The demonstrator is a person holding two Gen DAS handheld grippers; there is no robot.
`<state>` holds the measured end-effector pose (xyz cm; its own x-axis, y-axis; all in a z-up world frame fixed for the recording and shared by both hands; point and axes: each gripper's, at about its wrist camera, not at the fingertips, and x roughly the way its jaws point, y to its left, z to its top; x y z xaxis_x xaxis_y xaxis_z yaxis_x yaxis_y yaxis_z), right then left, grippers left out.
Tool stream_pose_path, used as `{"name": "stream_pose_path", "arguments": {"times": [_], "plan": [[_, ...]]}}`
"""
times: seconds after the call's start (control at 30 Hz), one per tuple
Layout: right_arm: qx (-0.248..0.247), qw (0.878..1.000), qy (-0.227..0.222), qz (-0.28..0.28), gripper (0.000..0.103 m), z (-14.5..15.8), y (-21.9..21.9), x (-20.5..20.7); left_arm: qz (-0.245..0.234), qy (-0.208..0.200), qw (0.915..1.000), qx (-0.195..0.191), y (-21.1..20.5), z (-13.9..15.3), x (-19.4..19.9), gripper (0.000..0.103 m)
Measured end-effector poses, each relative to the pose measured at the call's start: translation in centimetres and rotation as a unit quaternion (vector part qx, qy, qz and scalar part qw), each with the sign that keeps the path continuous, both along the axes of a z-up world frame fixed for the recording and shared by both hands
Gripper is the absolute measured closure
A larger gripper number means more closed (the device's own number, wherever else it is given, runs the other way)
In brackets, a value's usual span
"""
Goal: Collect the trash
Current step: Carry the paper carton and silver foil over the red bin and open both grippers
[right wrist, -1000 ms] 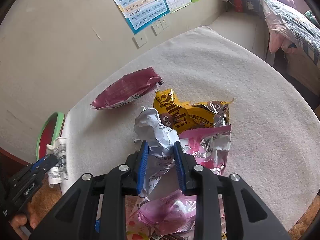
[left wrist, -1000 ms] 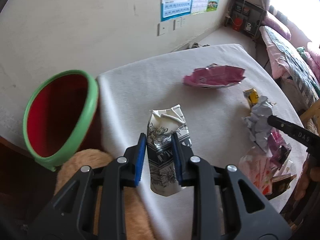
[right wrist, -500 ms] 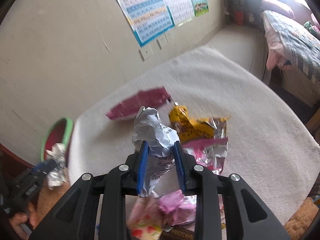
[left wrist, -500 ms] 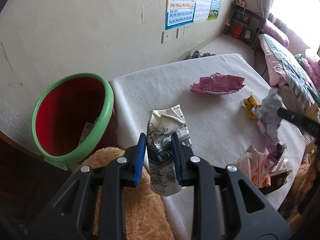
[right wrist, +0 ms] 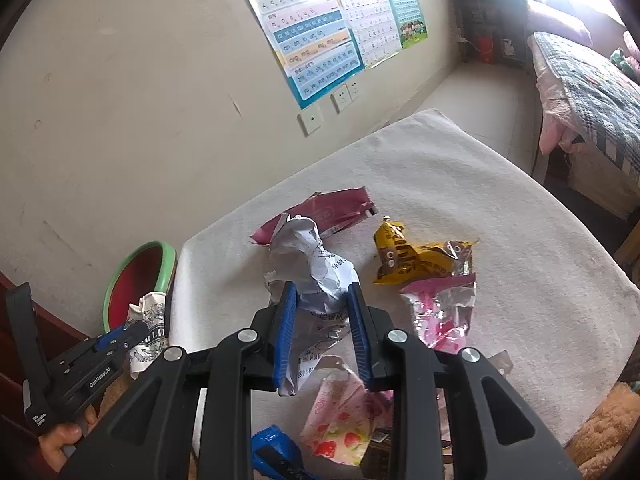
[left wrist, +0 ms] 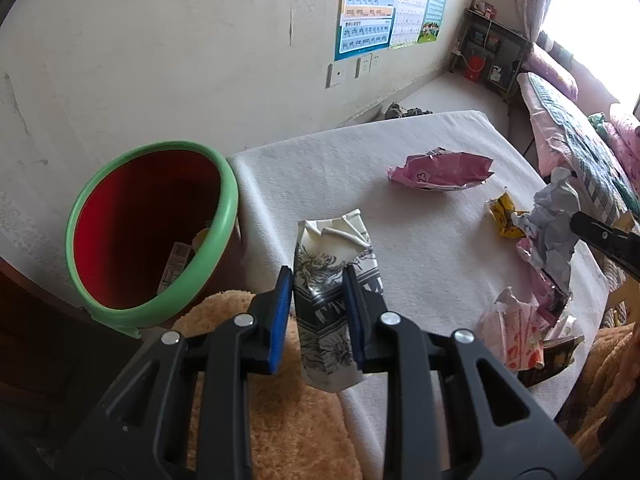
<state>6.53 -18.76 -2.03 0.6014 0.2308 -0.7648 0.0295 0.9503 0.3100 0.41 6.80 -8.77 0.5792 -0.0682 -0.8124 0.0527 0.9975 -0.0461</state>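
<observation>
Left wrist view: the left hand-held gripper (left wrist: pixel 316 294) is clamped on a crumpled white carton with black floral print (left wrist: pixel 334 300), its blue pads pressed against both sides, the carton upright and raised off the white cloth-covered desk (left wrist: pixel 320 168). To the gripper's left stands a red plastic bin with a green rim (left wrist: pixel 150 232), open-mouthed, with scraps of packaging visible inside. Ahead and to the right a pink foil wrapper (left wrist: pixel 440 170) lies flat on the desk. Further right a crumpled grey-white paper ball (left wrist: pixel 552 224) is seen, held by the other tool. Right wrist view: the right hand-held gripper (right wrist: pixel 322 320) is closed on that paper ball (right wrist: pixel 310 268), which is held clear above the desk (right wrist: pixel 500 208). Just right of the gripper lie a yellow snack wrapper (right wrist: pixel 416 258) and a pink-and-silver foil wrapper (right wrist: pixel 444 312); a strawberry-print wrapper (right wrist: pixel 340 420) sits below the pads. The left hand-held gripper (right wrist: pixel 132 332) appears at far left, beside the bin (right wrist: pixel 138 280).
</observation>
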Motion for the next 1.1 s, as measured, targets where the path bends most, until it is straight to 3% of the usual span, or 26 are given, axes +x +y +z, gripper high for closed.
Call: {"name": "stream_pose_path", "arguments": {"times": [0.5, 1.1], "plan": [[0.002, 1.000, -0.010, 0.028, 0.077, 0.6, 2.1, 0.2, 0.004, -0.011, 0.9999, 0.007, 0.6, 0.9, 0.0, 0.078], [-0.005, 0.997, 0.004, 0.070, 0.077, 0.2, 6.0, 1.1, 0.046, -0.024, 0.9986, 0.014, 5.2, 1.7, 0.6, 0.078]]}}
